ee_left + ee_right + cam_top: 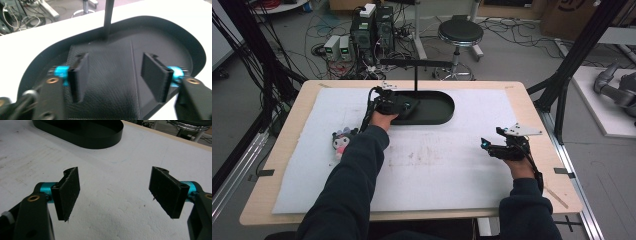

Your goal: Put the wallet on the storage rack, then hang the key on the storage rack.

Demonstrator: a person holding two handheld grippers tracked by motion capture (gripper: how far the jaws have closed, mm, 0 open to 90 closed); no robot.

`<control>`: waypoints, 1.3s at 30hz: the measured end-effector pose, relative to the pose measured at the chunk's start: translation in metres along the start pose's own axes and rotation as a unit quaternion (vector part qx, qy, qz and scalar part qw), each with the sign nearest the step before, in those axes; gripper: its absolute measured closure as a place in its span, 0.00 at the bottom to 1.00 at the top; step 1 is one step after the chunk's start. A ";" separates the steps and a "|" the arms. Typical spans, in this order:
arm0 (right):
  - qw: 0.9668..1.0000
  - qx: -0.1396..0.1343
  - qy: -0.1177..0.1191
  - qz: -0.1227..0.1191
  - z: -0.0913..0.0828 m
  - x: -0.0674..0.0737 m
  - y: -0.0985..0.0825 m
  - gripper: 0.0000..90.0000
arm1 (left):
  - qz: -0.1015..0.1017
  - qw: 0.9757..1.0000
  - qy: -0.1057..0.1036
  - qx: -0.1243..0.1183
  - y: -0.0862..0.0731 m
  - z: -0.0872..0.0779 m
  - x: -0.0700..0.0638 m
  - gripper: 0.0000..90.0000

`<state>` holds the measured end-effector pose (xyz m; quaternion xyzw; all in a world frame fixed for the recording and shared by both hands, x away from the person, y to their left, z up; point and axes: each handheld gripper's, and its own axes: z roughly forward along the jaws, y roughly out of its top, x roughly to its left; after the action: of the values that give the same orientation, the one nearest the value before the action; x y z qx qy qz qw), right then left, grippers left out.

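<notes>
Two grippers up, both empty. High view: left gripper is over the near-left end of the black tray, arm stretched forward across the table. Looks like I'm going for the dark flat thing lying in the tray, my guess is a wallet, hence the reach. Right gripper hovers low over the white mat at the right, well apart from the tray, parked so it stays out of the way. Plush toy lies on the mat just left of my left sleeve, untouched. A thin black post rises from the tray's far side with a crossbar on top.

Left gripper view: jaws set wide, straddling the wallet, which lies flat on the tray floor. Pads sit either side of its grained face; can't tell if they touch it. Wide stance makes sense if the next move is to close across it. Post stands just behind.

Right gripper view: jaws wide, nothing between them, just mat below. Tray ahead, up and left.

Surface: wooden table under a scuffed white foam mat. Room: grey floor, cable tangle, computer boxes and a stool beyond the far edge, black frame legs both sides.
</notes>
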<state>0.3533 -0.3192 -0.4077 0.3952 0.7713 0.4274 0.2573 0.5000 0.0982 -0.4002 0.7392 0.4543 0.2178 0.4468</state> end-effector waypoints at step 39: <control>1.000 -0.016 -0.010 0.002 -0.008 0.005 -0.001 0.28 | 0.053 0.991 -0.032 -0.120 0.037 -0.096 -0.036 0.24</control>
<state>0.3445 -0.3188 -0.4050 0.3965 0.7613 0.4362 0.2701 0.4304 0.1042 -0.3170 0.7099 0.3702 0.2708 0.5345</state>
